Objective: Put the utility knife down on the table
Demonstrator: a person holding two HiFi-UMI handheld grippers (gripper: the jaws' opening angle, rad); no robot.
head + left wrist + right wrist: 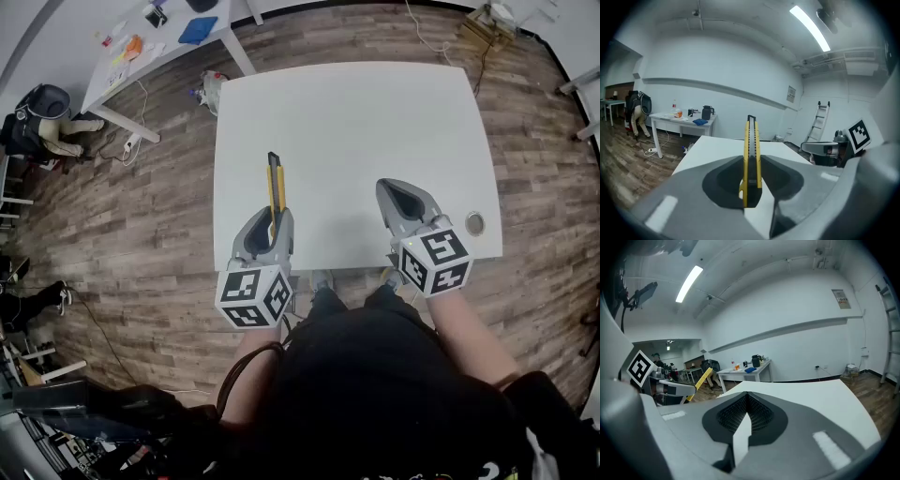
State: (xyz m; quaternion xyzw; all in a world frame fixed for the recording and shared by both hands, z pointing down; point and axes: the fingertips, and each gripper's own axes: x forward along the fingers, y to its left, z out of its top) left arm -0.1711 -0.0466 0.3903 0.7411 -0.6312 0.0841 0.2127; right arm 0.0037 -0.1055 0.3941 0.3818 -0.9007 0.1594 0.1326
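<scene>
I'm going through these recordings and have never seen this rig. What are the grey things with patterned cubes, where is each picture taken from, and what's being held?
There is no robot: a person holds a two-jaw gripper in each hand, and the marker cubes are parts of those grippers. The head view comes from a camera on the person's head, looking down on the white table, which has a round fitting near its right edge. The other two views come from cameras riding on each gripper, looking along its jaws. The left gripper is shut on a yellow utility knife that points away from the person, over the table. The right gripper is shut and empty.
</scene>
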